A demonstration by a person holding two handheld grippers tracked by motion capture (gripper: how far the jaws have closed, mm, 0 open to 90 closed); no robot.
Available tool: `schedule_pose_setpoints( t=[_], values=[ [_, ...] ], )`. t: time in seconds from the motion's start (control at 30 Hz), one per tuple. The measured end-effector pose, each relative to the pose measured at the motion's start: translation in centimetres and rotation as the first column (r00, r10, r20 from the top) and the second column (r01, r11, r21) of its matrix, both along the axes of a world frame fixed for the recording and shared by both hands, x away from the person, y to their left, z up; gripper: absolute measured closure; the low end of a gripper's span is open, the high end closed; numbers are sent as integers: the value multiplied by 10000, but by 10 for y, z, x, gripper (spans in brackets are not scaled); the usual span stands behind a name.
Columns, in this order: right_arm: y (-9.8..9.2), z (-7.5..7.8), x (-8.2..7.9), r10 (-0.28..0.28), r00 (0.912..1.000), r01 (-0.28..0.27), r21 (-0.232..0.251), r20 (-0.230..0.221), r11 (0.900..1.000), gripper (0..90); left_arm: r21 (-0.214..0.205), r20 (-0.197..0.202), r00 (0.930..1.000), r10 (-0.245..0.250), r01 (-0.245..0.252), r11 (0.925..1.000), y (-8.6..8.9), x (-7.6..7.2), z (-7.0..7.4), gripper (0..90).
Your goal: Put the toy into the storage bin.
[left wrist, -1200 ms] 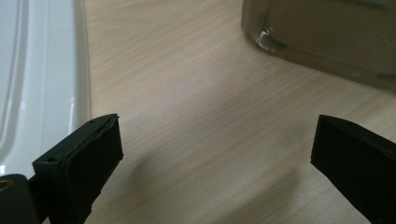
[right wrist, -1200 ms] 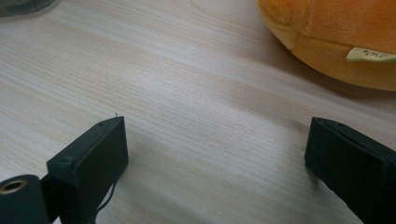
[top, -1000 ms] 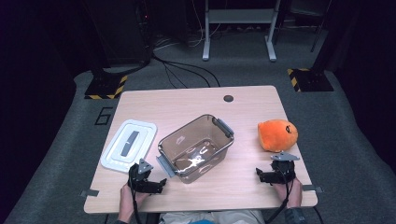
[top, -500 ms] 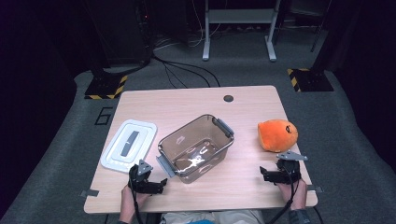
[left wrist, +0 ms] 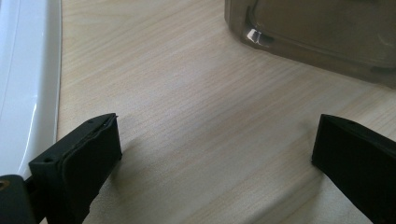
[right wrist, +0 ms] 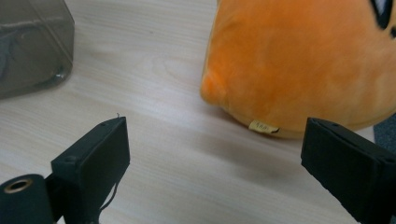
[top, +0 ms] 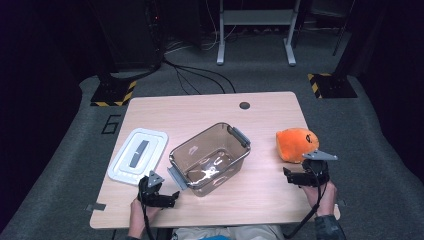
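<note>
An orange plush toy (top: 296, 144) lies at the table's right side. It looms large in the right gripper view (right wrist: 303, 60), just beyond the jaws. My right gripper (top: 304, 176) sits on the table just in front of the plush, open (right wrist: 215, 144), with bare wood between its fingers. A clear brownish container (top: 210, 157) stands mid-table, empty, and a white lid (top: 137, 156) lies to its left. My left gripper (top: 159, 192) rests near the front edge, between lid and container. It is open (left wrist: 215, 140) over bare tabletop, with the lid (left wrist: 23, 70) at its left and the container's corner (left wrist: 317, 28) ahead on the right.
The wooden table (top: 210, 110) has a small dark hole (top: 244, 105) near its far edge. Grey carpet surrounds it, with cables and stand feet (top: 255, 55) beyond. The container's corner (right wrist: 32, 42) shows left of the right gripper.
My right gripper has shifted to the right and slightly forward, closer to the plush. The left gripper, container, lid and plush have stayed put.
</note>
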State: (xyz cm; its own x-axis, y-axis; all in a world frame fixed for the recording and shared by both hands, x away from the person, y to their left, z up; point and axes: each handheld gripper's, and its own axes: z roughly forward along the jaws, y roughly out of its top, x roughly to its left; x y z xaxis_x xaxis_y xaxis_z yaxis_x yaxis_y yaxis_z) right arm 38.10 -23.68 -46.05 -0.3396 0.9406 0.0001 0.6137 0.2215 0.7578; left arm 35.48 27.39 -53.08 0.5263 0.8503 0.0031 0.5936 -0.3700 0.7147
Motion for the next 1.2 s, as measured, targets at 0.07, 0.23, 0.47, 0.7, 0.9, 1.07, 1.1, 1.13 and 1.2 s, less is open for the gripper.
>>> schedule_pose_setpoints(
  t=[0.07, 0.23, 0.47, 0.7, 0.9, 1.07, 1.1, 1.13, 1.2],
  values=[
    [-1, 7, 3, -16, 10000, 16, -98, 38, 10000, 67, 3, 1, 10000, -13, 13, 10000, 0, 0, 0, 9],
    [-7, 23, 15, -239, 9995, 242, -172, 201, 9996, 68, -45, 64, 9999, -102, 102, 9999, -1, 0, -1, 9],
    [-14, 33, 33, -518, 9985, 522, -239, 189, 9983, 66, -36, 2, 9999, -119, 119, 9999, -1, 0, 0, 9],
    [-19, 37, 58, -889, 9960, 883, -431, -119, 9952, 39, 25, 44, 9997, -228, 228, 9997, -1, 0, 0, 9],
    [-17, 40, 73, -1180, 9920, 1156, -545, -438, 9918, 0, 10, 67, 9998, -199, 199, 9998, -1, 0, -1, 9],
    [-17, 39, 87, -1239, 9897, 1201, -550, -720, 9912, 0, 42, 58, 9997, -232, 232, 9997, -1, 0, -1, 9],
    [-16, 39, 89, -1257, 9887, 1216, -532, -822, 9912, 0, 66, 44, 9997, -255, 255, 9997, -1, 0, 0, 9],
    [-17, 38, 92, -1250, 9882, 1205, -549, -885, 9912, 0, 60, 48, 9997, -250, 250, 9997, -1, 0, 0, 9],
    [-17, 36, 99, -1243, 9851, 1187, -528, -1191, 9915, 3, 1, 60, 9998, -212, 212, 9998, -1, 0, -1, 9]
  ],
)
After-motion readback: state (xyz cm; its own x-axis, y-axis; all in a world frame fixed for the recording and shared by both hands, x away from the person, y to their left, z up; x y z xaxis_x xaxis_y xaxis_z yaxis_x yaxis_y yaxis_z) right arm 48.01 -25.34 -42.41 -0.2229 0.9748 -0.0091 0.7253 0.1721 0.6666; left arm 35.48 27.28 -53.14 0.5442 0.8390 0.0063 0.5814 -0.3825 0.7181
